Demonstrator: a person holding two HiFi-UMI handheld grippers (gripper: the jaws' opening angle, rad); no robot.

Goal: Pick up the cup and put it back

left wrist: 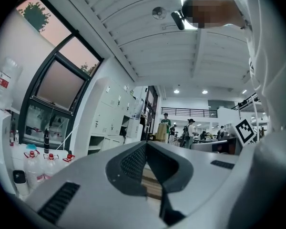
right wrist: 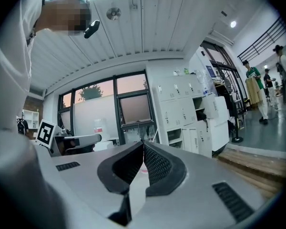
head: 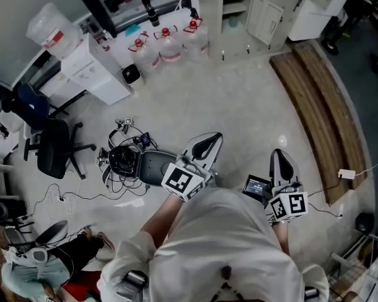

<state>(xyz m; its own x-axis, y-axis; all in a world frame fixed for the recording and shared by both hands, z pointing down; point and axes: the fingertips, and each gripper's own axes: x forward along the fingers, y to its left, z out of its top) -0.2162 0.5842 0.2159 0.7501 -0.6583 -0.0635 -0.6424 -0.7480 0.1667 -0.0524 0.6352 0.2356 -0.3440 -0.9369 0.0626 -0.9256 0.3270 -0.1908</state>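
Tongs: left tongs [head: 205, 145] and right tongs [head: 282, 161] clenched, empty, right of office chair [head: 53, 148] | cup: I find none in any view | progress: I judge pickup not begun; all steps left.

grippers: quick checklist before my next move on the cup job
1. Left gripper empty: ok, jaws together with nothing between them.
2. Right gripper empty: ok, jaws together with nothing between them.
3. Jaws open for a grasp: not ok, both are shut.
4. Cup in sight: not ok, no view shows one.
5. Footing: cannot tell, cables lie tangled on the floor ahead to the left.
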